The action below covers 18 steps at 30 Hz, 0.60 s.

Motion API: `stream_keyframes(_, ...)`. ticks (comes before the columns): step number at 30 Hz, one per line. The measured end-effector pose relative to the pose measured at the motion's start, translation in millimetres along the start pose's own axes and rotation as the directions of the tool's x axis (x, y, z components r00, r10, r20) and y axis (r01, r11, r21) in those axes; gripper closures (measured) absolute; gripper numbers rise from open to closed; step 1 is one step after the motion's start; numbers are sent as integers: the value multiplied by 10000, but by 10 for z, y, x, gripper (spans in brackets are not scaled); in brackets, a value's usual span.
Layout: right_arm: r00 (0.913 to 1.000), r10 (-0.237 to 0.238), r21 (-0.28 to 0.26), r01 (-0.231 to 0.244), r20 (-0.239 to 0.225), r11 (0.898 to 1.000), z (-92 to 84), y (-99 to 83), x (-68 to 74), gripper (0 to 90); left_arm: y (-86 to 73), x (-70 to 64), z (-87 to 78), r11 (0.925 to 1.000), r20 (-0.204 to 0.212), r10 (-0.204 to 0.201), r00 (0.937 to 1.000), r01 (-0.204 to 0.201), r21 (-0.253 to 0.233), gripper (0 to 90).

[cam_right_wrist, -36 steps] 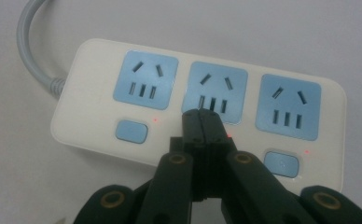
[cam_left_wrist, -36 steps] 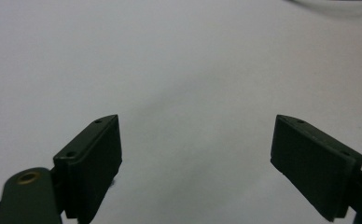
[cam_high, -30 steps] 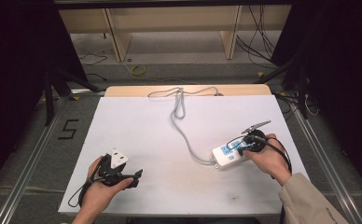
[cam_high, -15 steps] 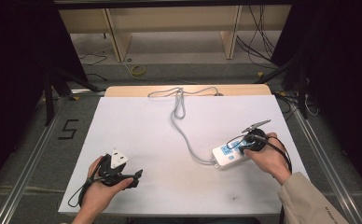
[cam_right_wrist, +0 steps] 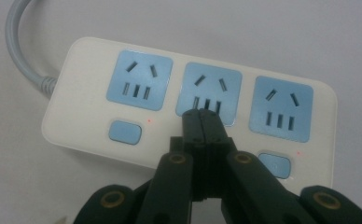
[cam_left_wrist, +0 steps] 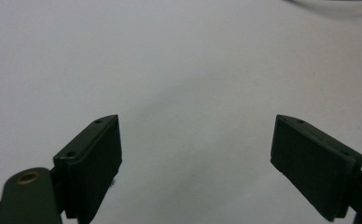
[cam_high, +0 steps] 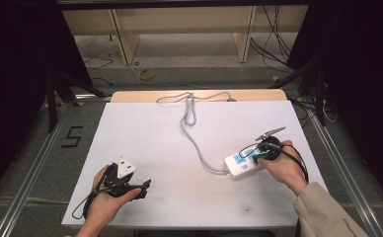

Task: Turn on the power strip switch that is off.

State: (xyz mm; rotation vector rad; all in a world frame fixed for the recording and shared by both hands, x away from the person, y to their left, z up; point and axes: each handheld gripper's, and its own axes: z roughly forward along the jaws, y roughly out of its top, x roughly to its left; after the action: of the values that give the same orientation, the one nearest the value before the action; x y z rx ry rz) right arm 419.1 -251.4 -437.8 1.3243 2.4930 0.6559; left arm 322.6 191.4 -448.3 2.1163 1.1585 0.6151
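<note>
change: none visible | right gripper [cam_high: 256, 156]: same spot, jaws together over white three-socket power strip [cam_high: 243, 165] near table's right edge | left gripper [cam_high: 141, 187]: same spot near front-left corner, jaws apart

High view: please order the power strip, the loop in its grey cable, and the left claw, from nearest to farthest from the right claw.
1. Power strip, right under the right claw.
2. Cable loop, toward the far edge.
3. Left claw, near left side.
</note>
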Motion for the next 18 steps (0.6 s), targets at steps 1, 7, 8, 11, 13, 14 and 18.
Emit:
stream_keyframes(1,10000,3,22,-3,2,10000,1,2,1,900,-1,-1,-1,10000,-16,-29,10000,29,-9,159)
stream_keyframes(7,10000,-25,29,25,22,10000,2,0,2,900,0,-2,-2,10000,-20,-22,10000,22,-14,159)
stream_keyframes(8,10000,-17,18,17,38,10000,3,0,4,900,1,-1,-3,10000,-20,-1,10000,1,-13,159)
stream_keyframes(11,10000,6,12,-6,37,10000,4,-1,3,900,-1,-3,-3,10000,-22,-21,10000,21,-15,159)
stream_keyframes(13,10000,-3,25,3,8,10000,4,-2,0,900,0,-2,-3,10000,-28,-11,10000,11,-24,159)
stream_keyframes(14,10000,-3,25,3,8,10000,4,-2,0,900,0,-2,-2,10000,-27,-7,10000,7,-23,159)
stream_keyframes(18,10000,45,26,-45,7,10000,7,-3,1,900,1,-4,-2,10000,-17,-6,10000,6,-28,159)
